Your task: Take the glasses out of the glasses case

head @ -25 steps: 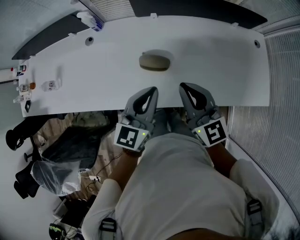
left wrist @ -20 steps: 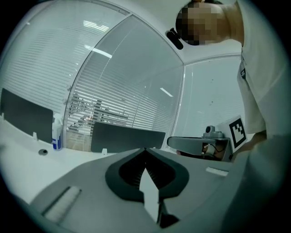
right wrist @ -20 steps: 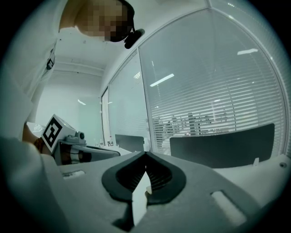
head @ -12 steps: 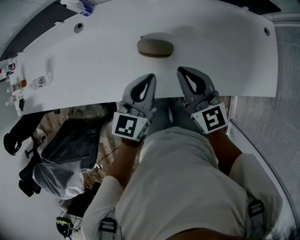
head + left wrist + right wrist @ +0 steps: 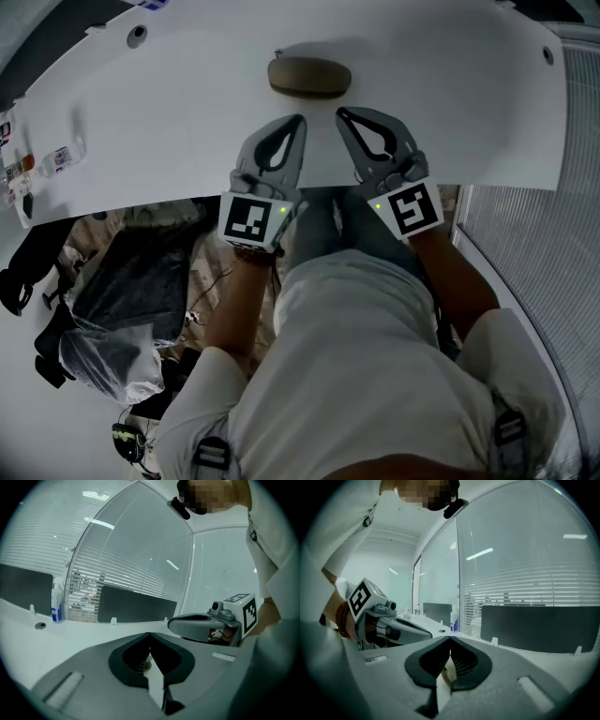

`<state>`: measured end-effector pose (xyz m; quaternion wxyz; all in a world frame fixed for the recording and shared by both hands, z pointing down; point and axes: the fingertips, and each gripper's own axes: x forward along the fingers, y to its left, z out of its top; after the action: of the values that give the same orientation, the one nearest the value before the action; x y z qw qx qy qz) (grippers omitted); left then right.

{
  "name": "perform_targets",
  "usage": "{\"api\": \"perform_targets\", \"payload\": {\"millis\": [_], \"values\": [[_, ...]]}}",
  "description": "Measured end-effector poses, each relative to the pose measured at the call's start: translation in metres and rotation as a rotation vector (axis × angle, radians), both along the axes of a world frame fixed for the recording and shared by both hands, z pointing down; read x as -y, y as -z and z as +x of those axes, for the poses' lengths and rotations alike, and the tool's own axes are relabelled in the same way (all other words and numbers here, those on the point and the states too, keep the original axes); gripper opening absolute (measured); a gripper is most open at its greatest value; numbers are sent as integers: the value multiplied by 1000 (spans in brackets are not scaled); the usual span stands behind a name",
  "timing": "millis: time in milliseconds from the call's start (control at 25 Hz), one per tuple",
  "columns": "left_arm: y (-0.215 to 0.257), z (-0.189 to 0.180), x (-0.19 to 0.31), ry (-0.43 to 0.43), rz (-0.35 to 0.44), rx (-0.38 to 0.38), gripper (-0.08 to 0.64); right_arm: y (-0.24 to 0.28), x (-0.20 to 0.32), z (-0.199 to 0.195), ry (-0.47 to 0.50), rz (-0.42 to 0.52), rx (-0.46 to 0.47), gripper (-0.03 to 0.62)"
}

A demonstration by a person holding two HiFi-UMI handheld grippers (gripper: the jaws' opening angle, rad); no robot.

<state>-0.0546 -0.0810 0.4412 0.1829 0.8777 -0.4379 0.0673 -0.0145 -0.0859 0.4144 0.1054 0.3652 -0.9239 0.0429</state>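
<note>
Just ahead of both gripper tips, the glasses case (image 5: 309,77) is lying closed on the white table (image 5: 469,112), near but not touching them. The left gripper (image 5: 297,120) and the right gripper (image 5: 343,113) are hovering side by side, each pinched together and holding nothing. If they are reaching the case with jaws so narrow, they are probably pushing it away instead of gripping it.
</note>
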Motion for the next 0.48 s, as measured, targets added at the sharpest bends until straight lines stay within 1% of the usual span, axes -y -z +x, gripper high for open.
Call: {"api": "perform_targets", "payload": {"millis": [120,200,320,400,480], "values": [[-23,-2,5,9,-12,19,1,-26,2,-3,49,-5,-88,3],[-38,-1,8,11,-40,23,0,-41,2,-4,79,-9,-139,3],[-59,0,10,11,-88,25,0,-60,4,-9,107,-21,-157,11],[-72,0,11,5,-108,42,1,-71,4,-13,128,-29,-178,37],[-85,0,11,-1,-126,60,2,-82,3,-15,144,-31,-209,38]]}}
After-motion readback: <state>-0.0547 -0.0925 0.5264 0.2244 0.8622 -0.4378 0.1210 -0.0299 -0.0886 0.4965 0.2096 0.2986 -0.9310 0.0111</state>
